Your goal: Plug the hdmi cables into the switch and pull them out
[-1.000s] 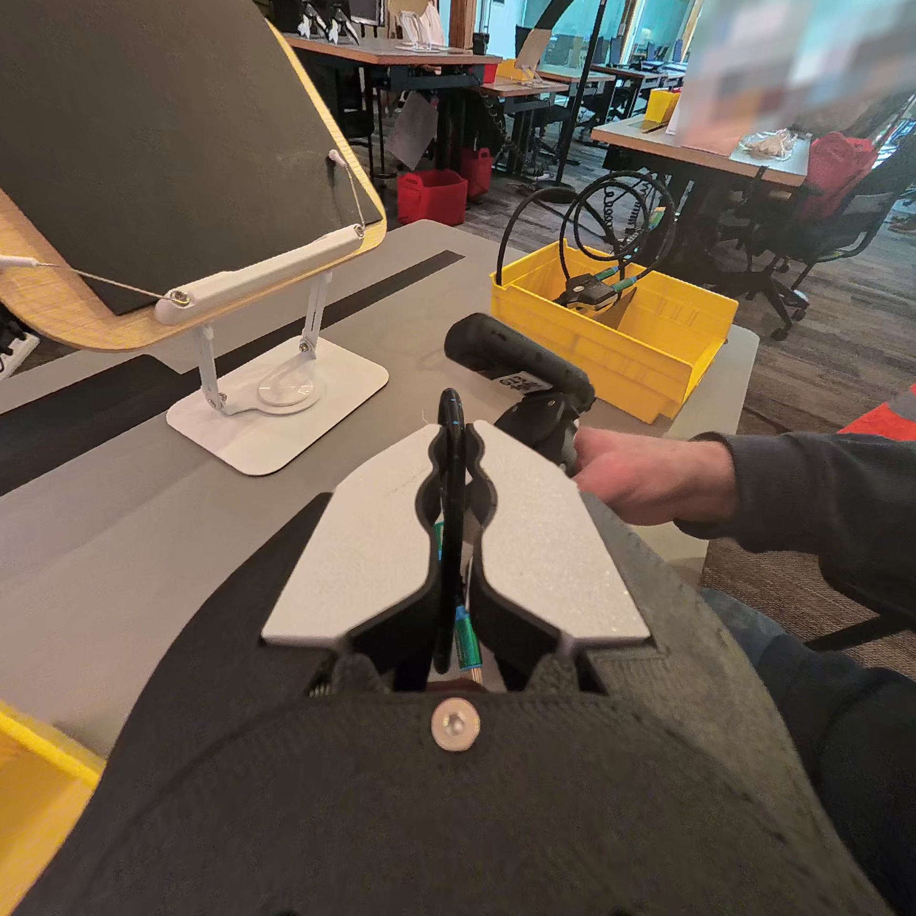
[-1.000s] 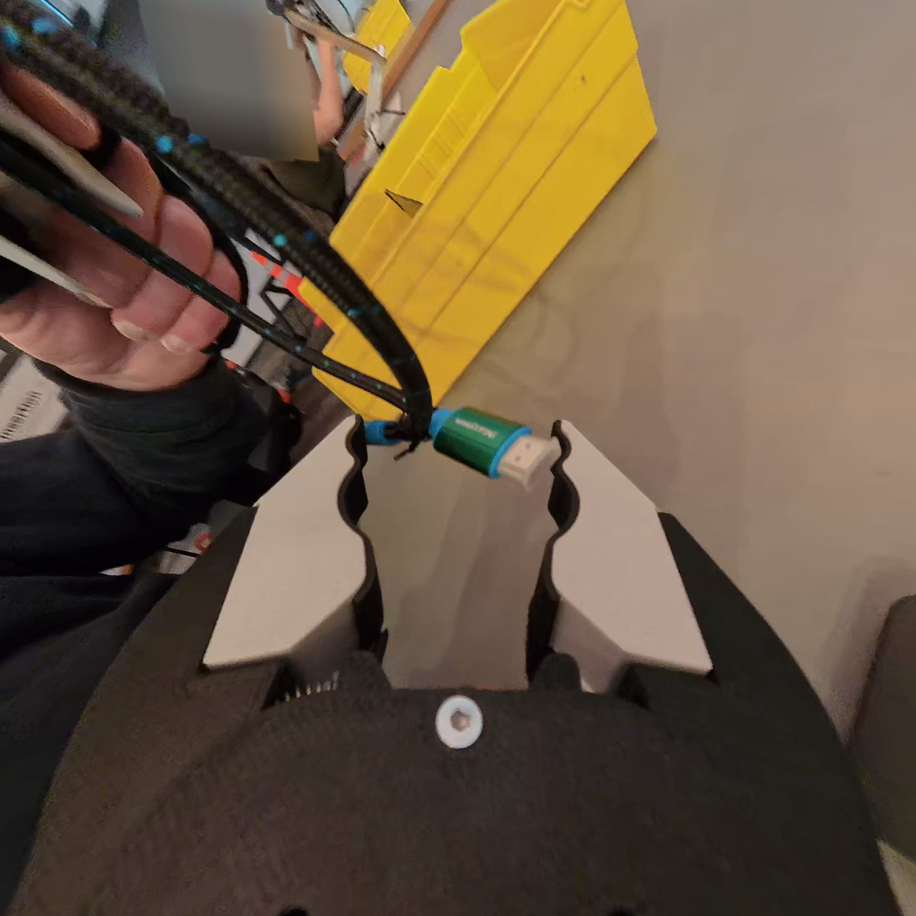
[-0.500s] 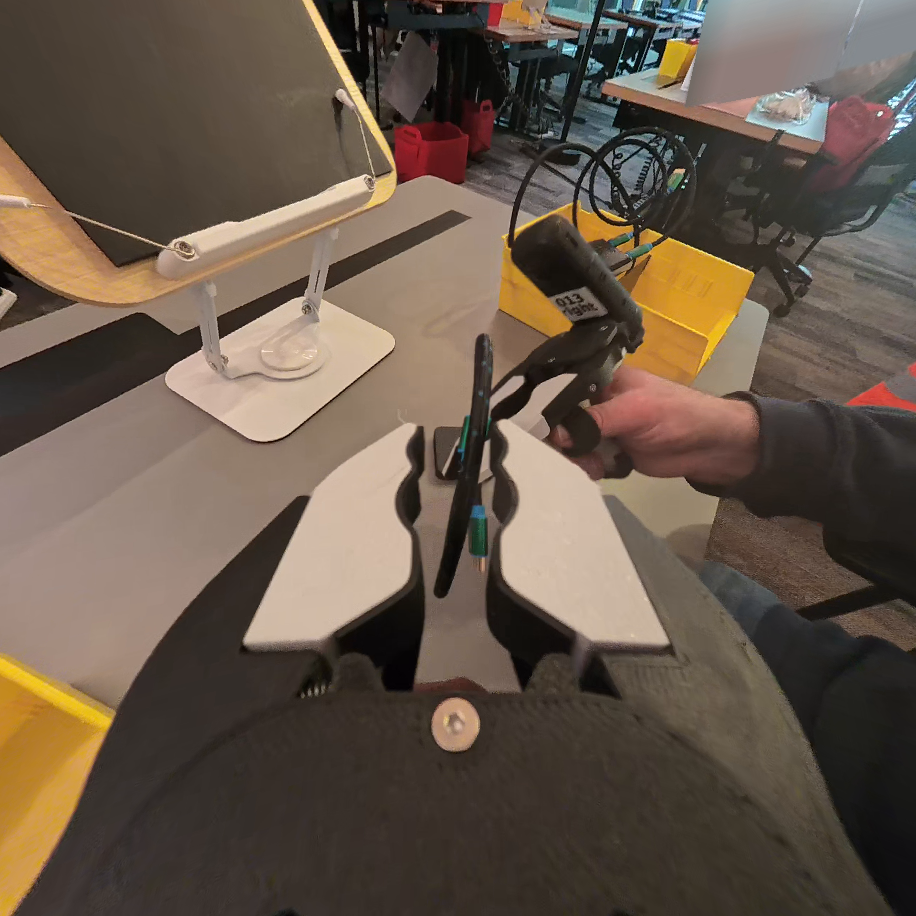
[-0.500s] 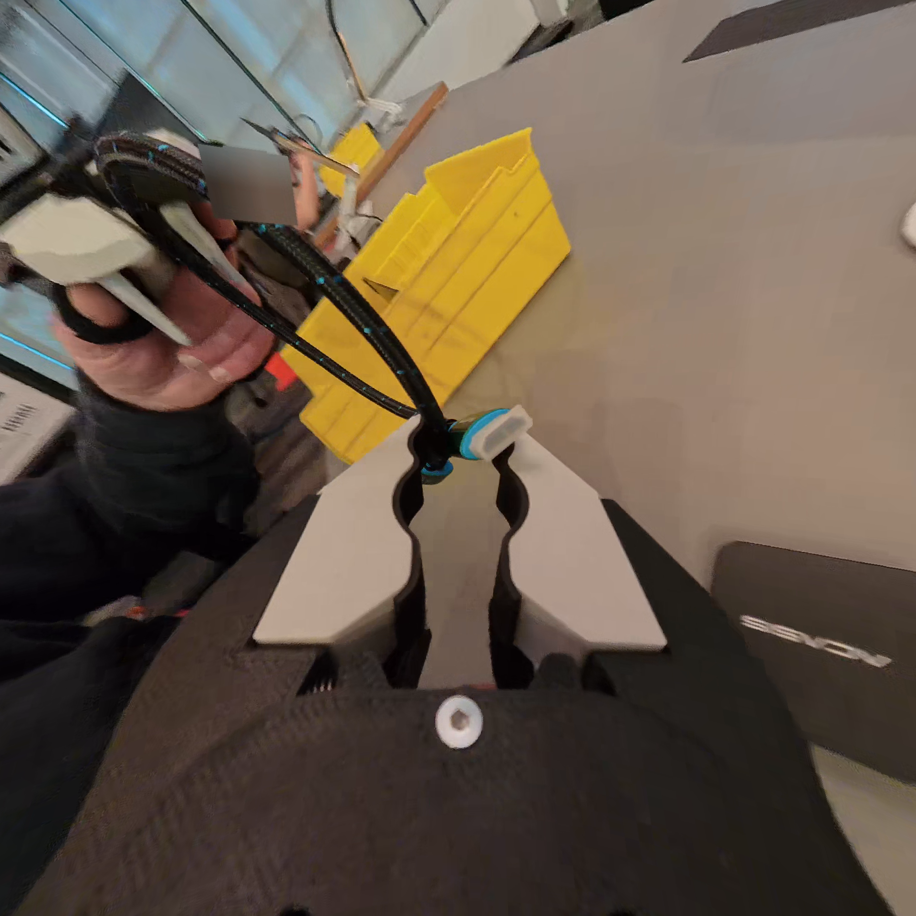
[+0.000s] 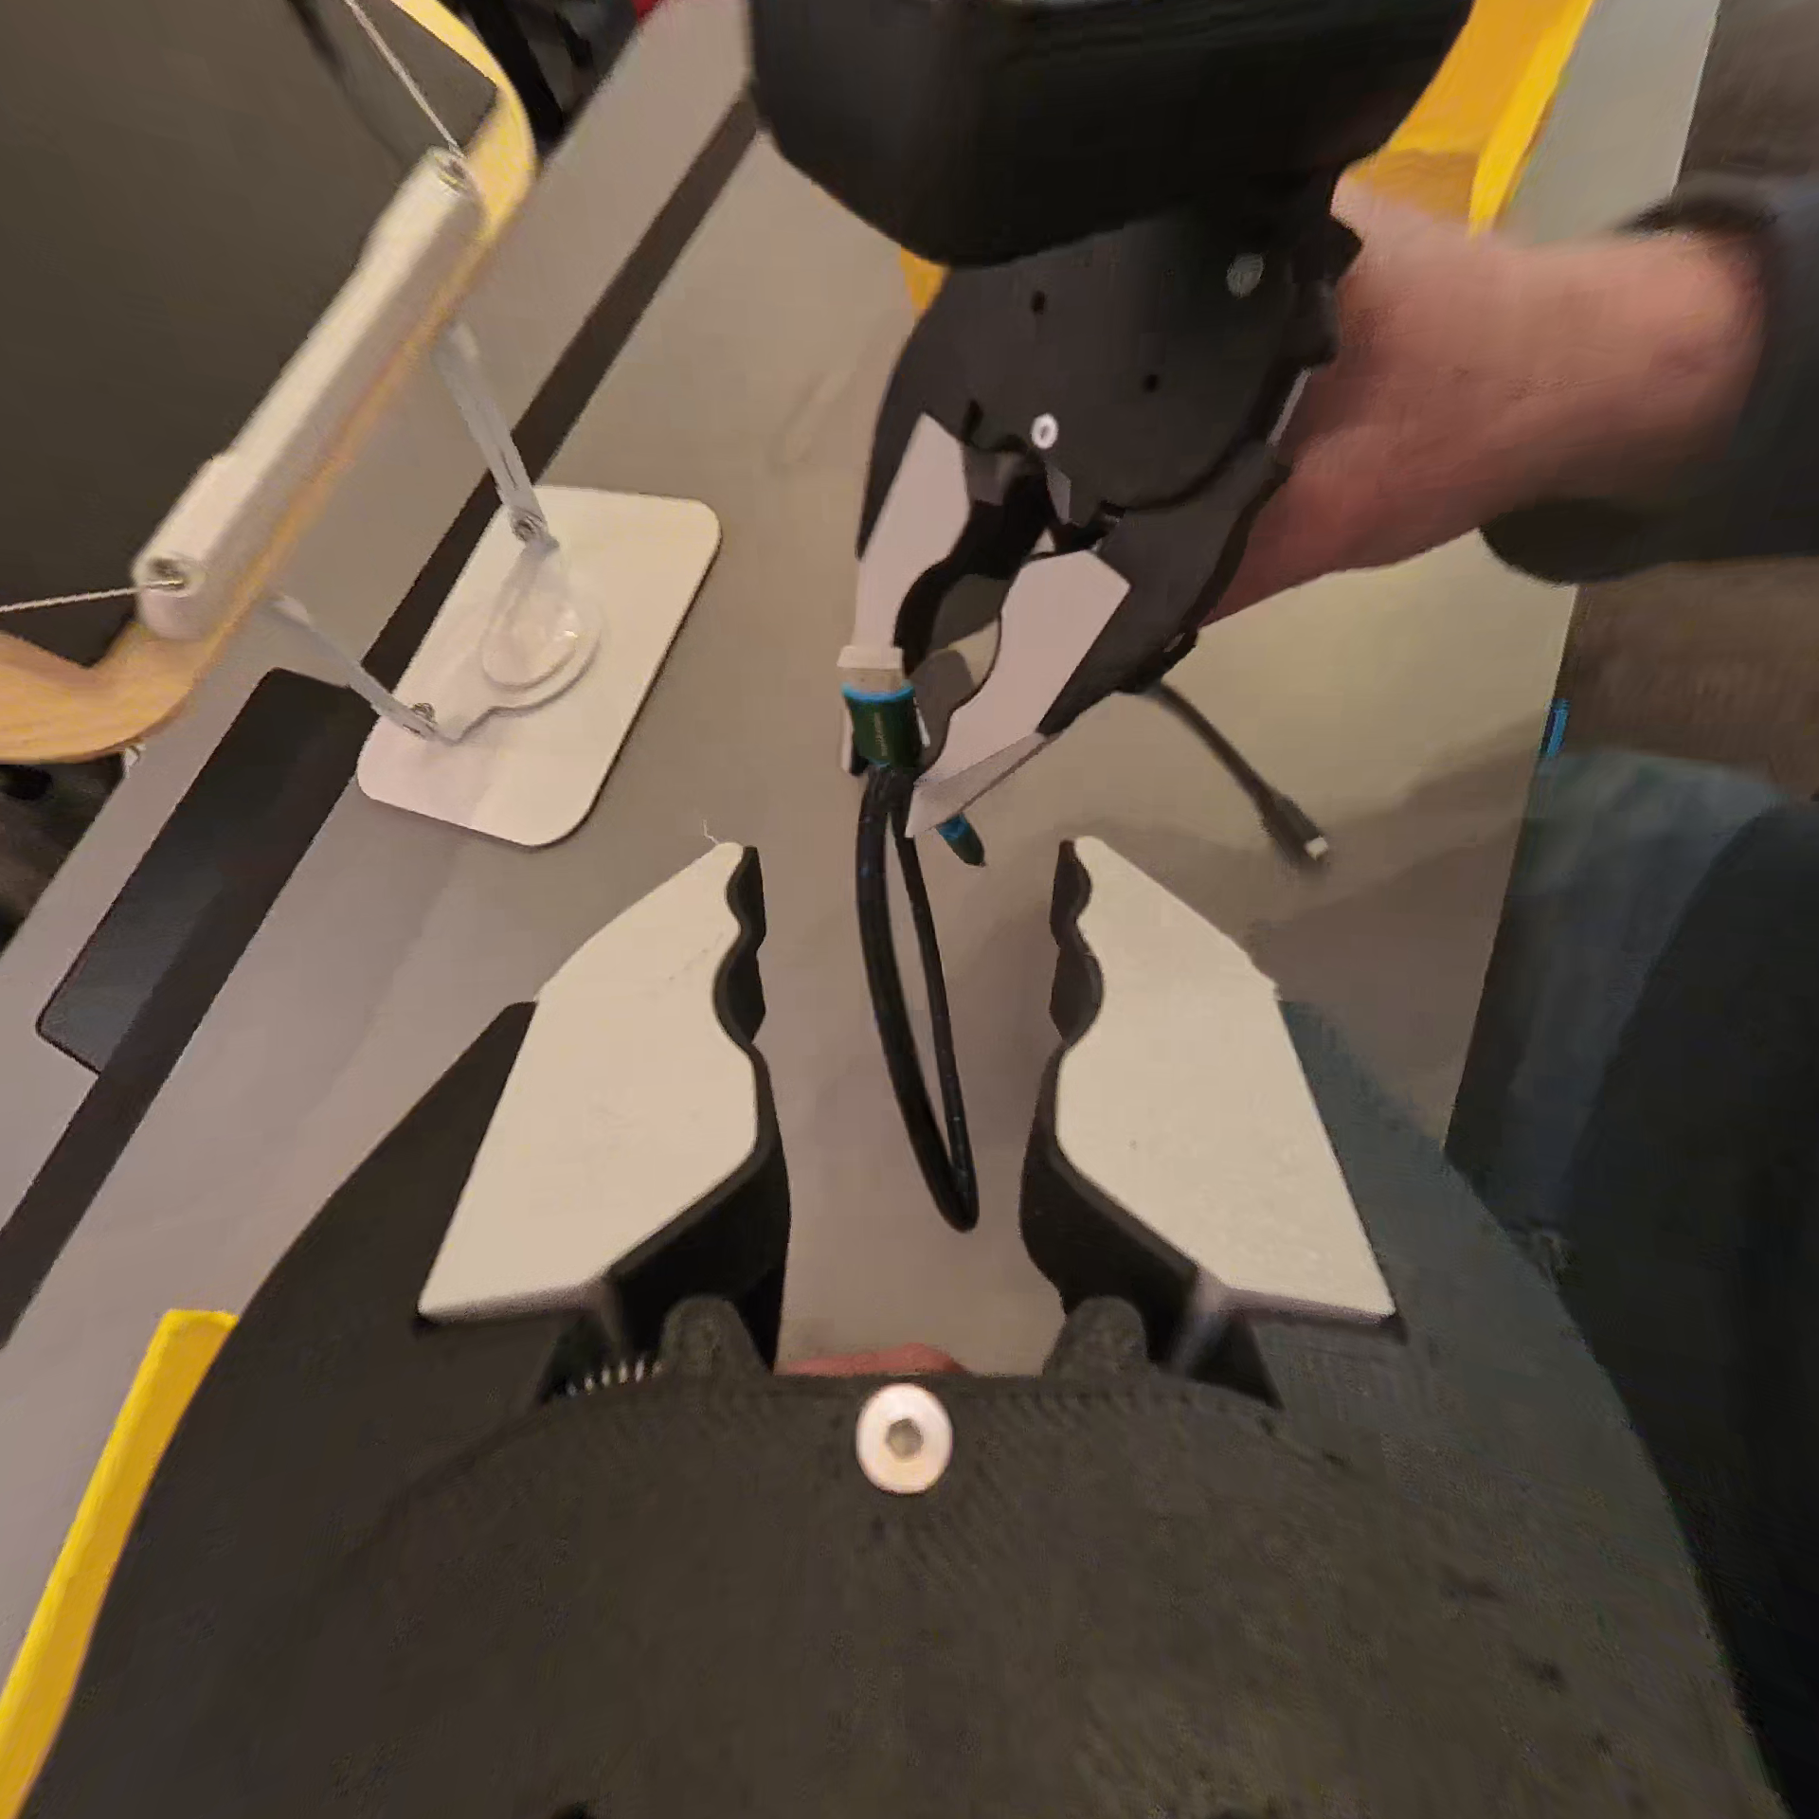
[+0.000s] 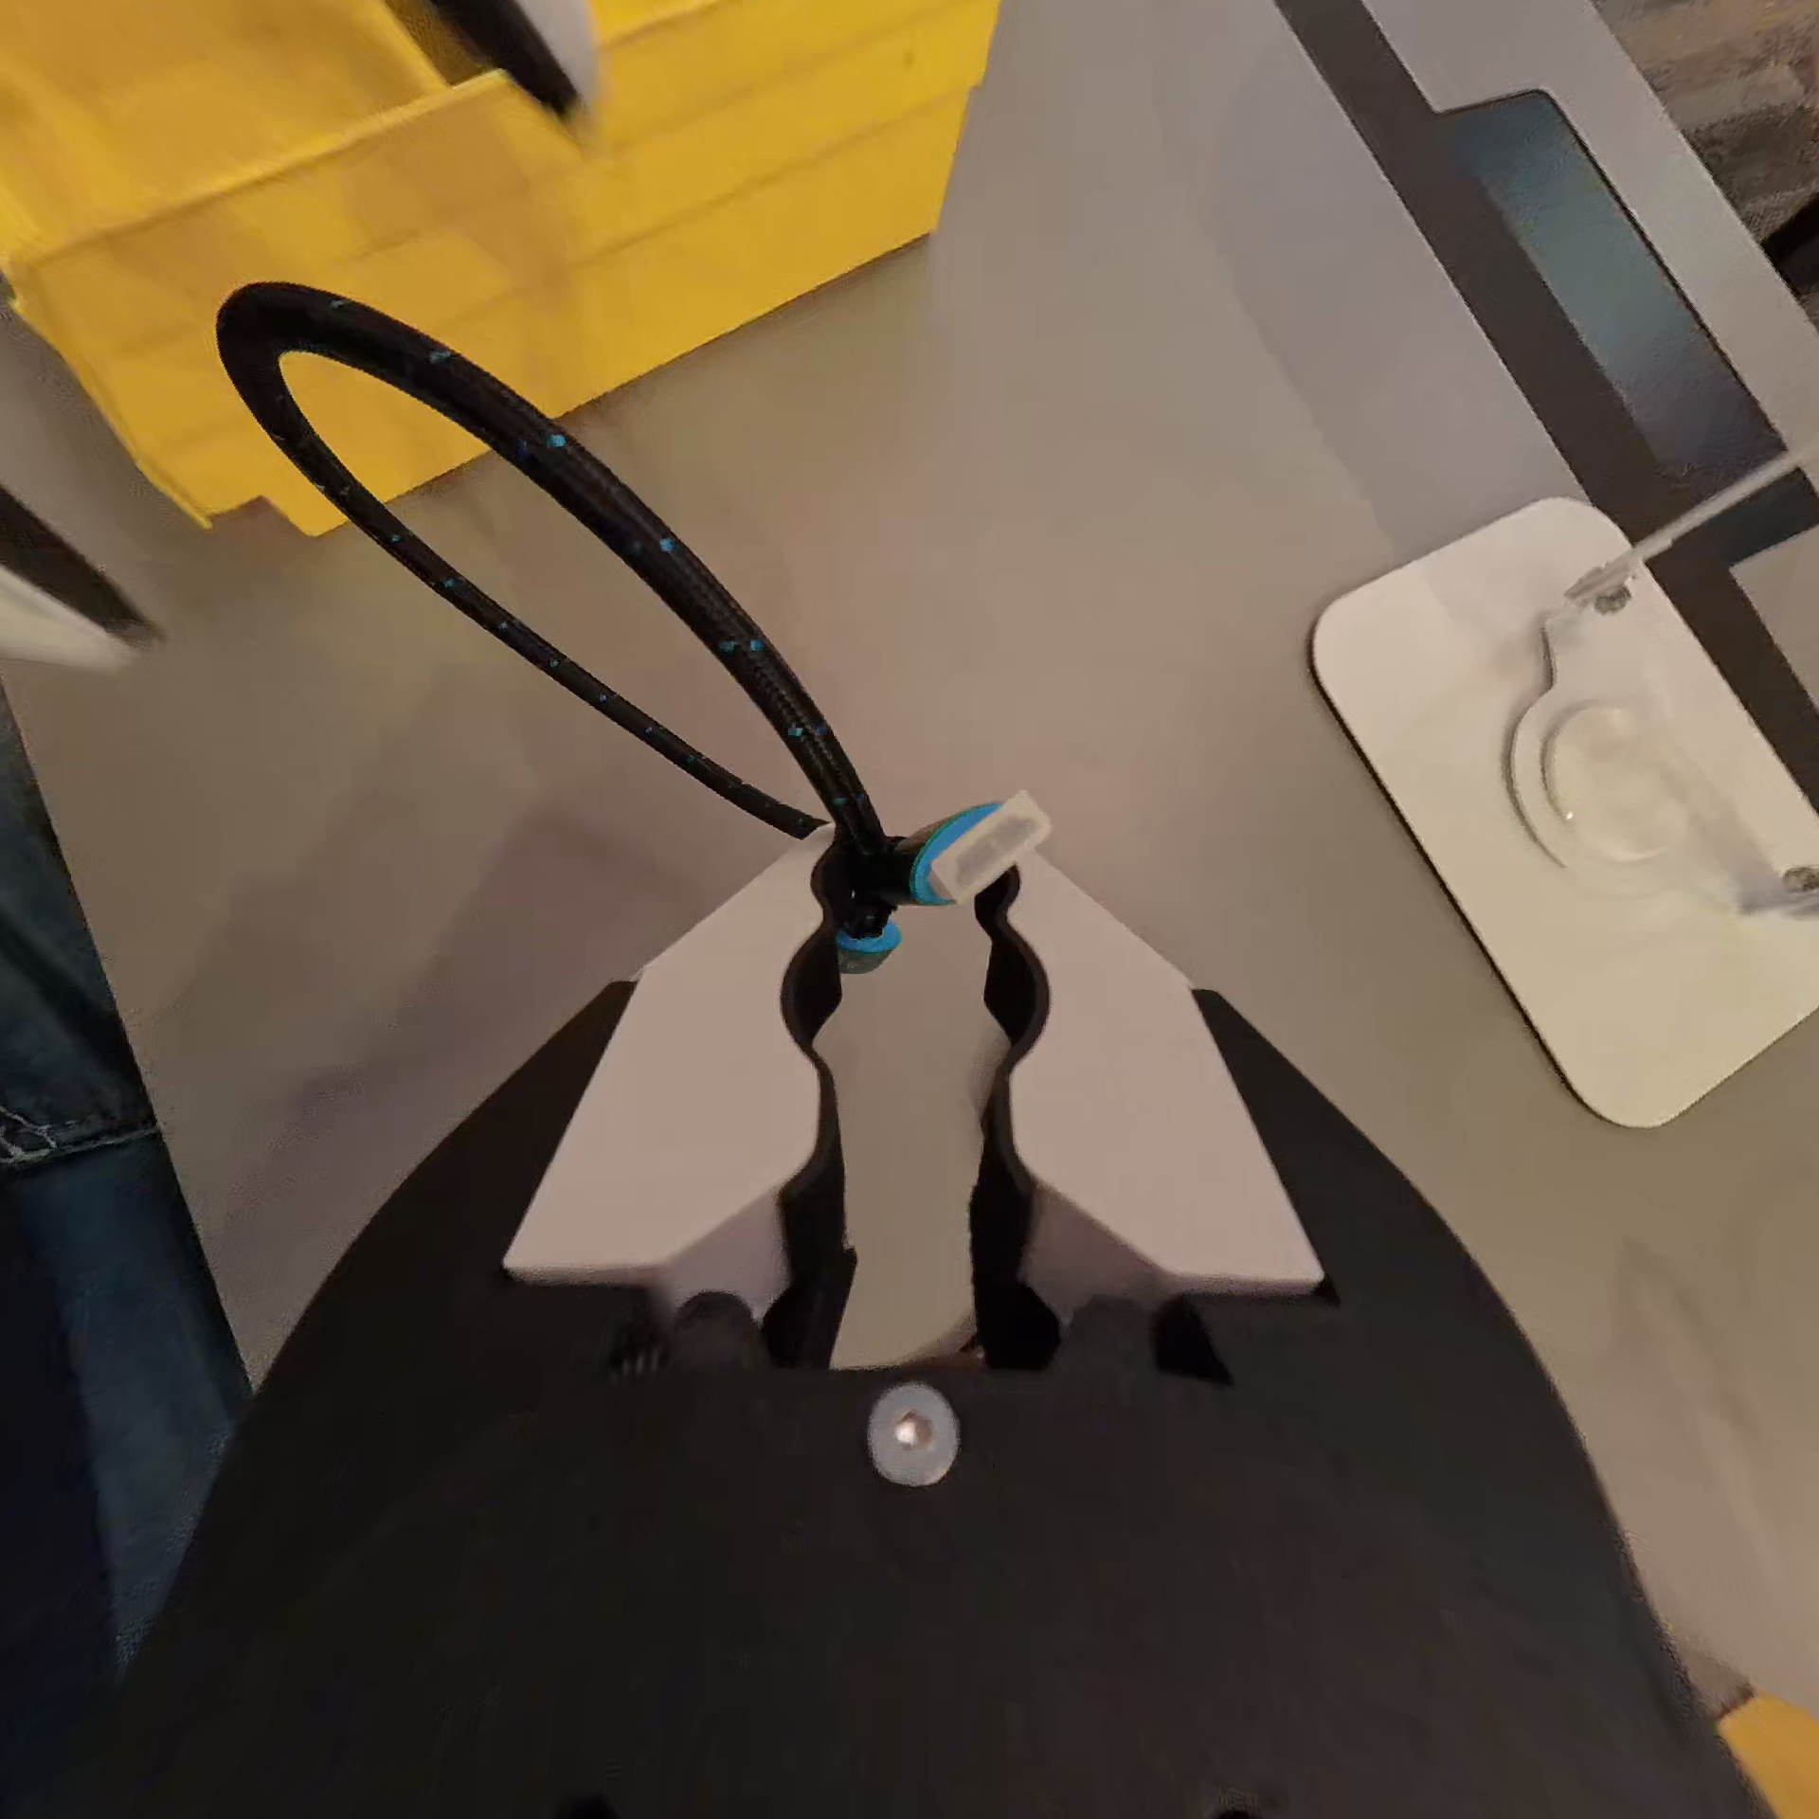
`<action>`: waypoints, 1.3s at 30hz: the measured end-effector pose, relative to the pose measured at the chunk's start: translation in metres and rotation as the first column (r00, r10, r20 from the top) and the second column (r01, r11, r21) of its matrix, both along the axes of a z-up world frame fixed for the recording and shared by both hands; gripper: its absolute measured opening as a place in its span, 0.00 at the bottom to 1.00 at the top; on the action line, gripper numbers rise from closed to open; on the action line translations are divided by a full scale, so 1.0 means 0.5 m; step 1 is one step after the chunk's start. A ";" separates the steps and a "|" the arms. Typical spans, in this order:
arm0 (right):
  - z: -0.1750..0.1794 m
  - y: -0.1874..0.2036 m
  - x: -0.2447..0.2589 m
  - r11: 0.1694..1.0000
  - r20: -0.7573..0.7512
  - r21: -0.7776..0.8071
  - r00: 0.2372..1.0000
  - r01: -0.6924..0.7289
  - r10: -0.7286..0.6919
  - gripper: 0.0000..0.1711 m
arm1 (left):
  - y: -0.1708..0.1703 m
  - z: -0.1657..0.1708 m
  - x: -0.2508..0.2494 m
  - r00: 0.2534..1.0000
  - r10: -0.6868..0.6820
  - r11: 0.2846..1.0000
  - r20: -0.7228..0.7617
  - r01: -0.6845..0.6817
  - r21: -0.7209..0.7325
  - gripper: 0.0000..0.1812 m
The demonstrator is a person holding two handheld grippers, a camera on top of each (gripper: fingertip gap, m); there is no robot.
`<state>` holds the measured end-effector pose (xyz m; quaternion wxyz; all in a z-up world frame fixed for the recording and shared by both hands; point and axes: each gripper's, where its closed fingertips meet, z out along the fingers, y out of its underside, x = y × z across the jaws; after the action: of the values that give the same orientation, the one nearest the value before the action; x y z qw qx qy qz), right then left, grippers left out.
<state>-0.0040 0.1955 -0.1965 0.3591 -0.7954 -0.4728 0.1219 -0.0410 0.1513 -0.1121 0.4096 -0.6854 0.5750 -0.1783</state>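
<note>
A black braided HDMI cable is tied in a loop [image 6: 492, 463]. Its green plug with blue rings and a white cap [image 6: 970, 851] is pinched at the tips of my right gripper [image 6: 910, 876], which is shut on it. The cable's second, blue-ringed end [image 6: 866, 950] hangs just beside the plug. In the left wrist view the right gripper [image 5: 915, 728] holds the plug [image 5: 881, 723] above the grey table [image 5: 738, 394], and the loop [image 5: 915, 1034] hangs down between the fingers of my left gripper [image 5: 906, 866]. That gripper is open and its pads do not touch the cable.
A white stand base [image 5: 551, 669] carrying a tilted dark board [image 5: 148, 246] stands at the left. A yellow bin [image 6: 591, 197] sits beyond the cable loop. Another black cable with a small connector [image 5: 1250, 778] lies on the table at the right. A person's hand [image 5: 1526, 394] holds the right gripper. About 11 cm separates my left fingertips from my right.
My left gripper opened and let go of the cable it was pinching. My right gripper closed on the green plug and now holds it. Both views swung down over the table.
</note>
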 end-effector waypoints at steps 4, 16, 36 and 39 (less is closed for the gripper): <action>0.008 -0.024 -0.034 0.998 0.032 0.020 0.998 -0.055 0.055 0.13 | 0.006 -0.055 0.009 0.989 0.023 0.998 -0.145 -0.014 0.066 0.17; 0.036 -0.007 -0.007 1.000 -0.180 0.005 0.984 0.001 0.000 0.36 | 0.053 -0.005 -0.018 0.972 0.147 0.986 0.184 -0.129 -0.107 0.03; 0.055 -0.037 -0.012 0.964 0.050 0.223 0.989 -0.146 0.138 0.11 | 0.024 0.003 -0.017 0.966 0.040 0.966 0.255 0.027 -0.255 0.31; 0.050 -0.045 -0.025 0.948 0.110 0.258 0.980 -0.187 0.163 0.11 | 0.027 -0.028 -0.013 0.978 0.052 0.962 0.202 0.005 -0.273 0.34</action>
<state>-0.0164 0.1729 -0.1716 0.4296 -0.6994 -0.5687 0.0536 -0.0475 0.1647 -0.1261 0.3714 -0.7197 0.4909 -0.3211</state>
